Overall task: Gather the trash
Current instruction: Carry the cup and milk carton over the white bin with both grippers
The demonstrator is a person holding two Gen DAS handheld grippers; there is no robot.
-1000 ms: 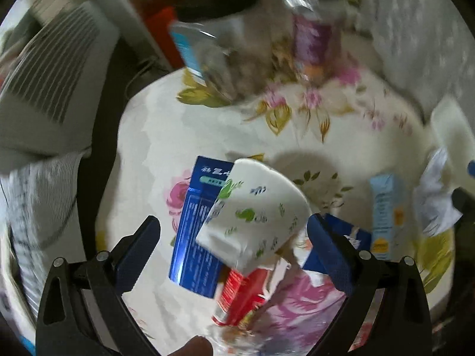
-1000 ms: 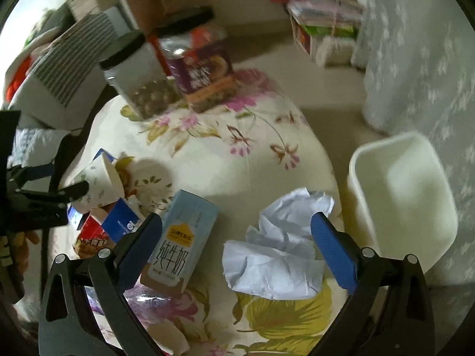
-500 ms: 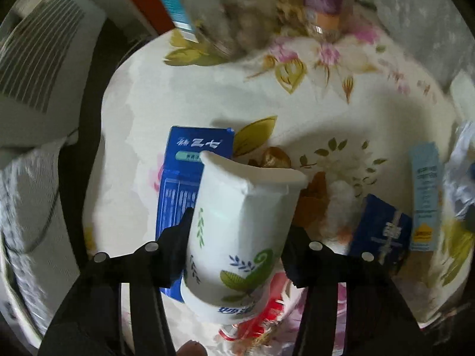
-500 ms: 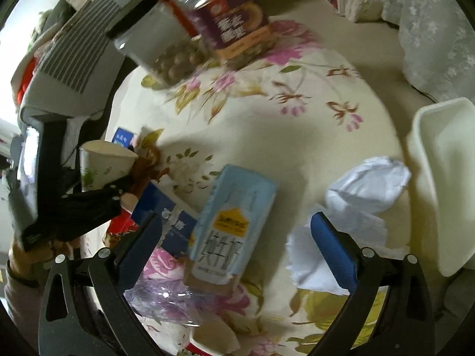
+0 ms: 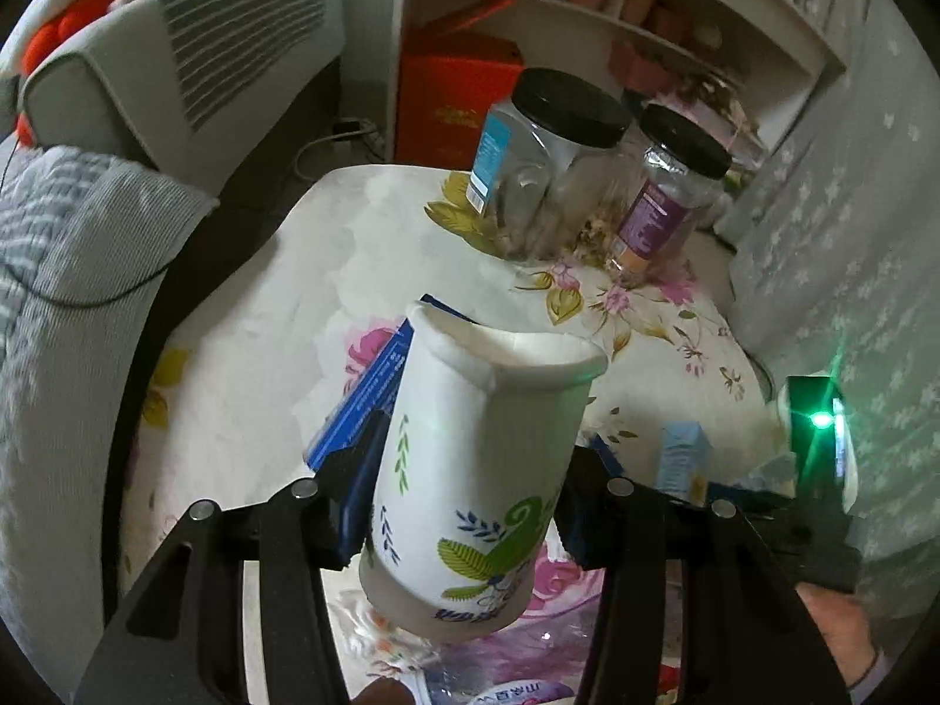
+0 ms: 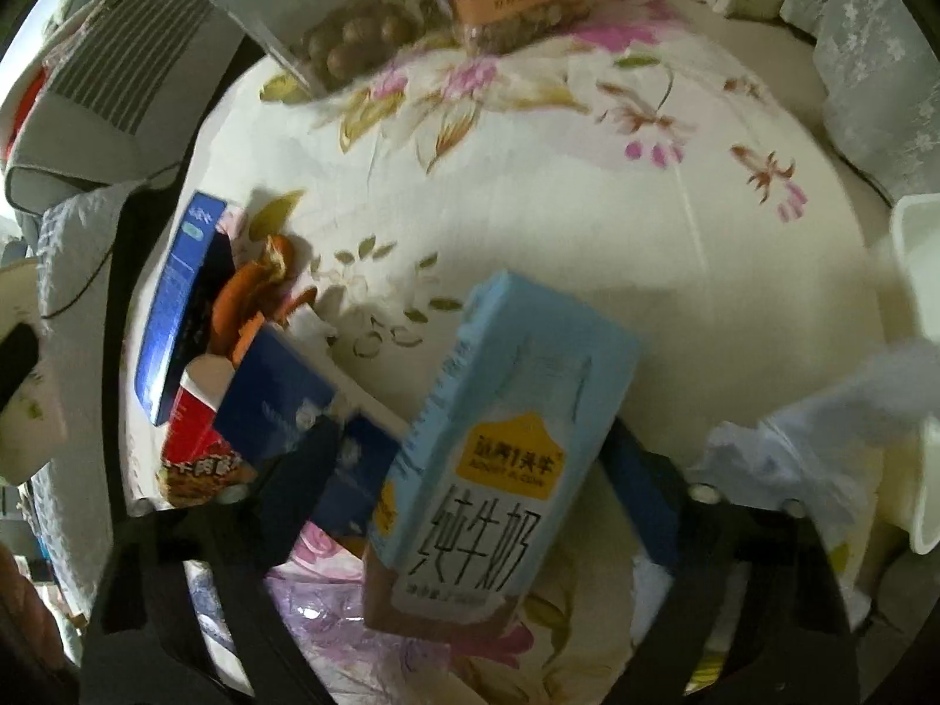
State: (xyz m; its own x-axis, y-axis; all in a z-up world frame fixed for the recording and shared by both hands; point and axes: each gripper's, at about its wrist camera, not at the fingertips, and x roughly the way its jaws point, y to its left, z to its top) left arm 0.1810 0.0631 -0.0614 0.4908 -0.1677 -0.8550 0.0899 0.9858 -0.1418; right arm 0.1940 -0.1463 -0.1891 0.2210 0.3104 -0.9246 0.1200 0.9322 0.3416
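While the left gripper (image 5: pixel 464 505) clamps its two fingers against opposite sides of a paper cup (image 5: pixel 476 470), the cup sits raised above the table (image 5: pixel 282 323), tilted slightly, open mouth facing away from the camera. Cup: white paper, rolled rim pinched into a flattened oval, vertical seam visible, printed with green leaf sprigs, a green curl and small blue leaves near the base. Right gripper (image 6: pixel 476 470): fingers set wide on either side of a light-blue milk carton (image 6: pixel 499 470); contact with the carton cannot be confirmed from the blurred right wrist view. Carton: pale blue, yellow label patch, large dark Chinese characters, lying tilted near the table's near edge. Beside it, toward the left edge: a dark-blue box (image 6: pixel 176 299), a red snack packet (image 6: pixel 200 452), orange peel (image 6: pixel 252 288). Crumpled white paper (image 6: pixel 822 440) lies at the right edge, next to a white bin (image 6: pixel 916 305). Two black-lidded jars (image 5: pixel 552 164) stand at the far edge.
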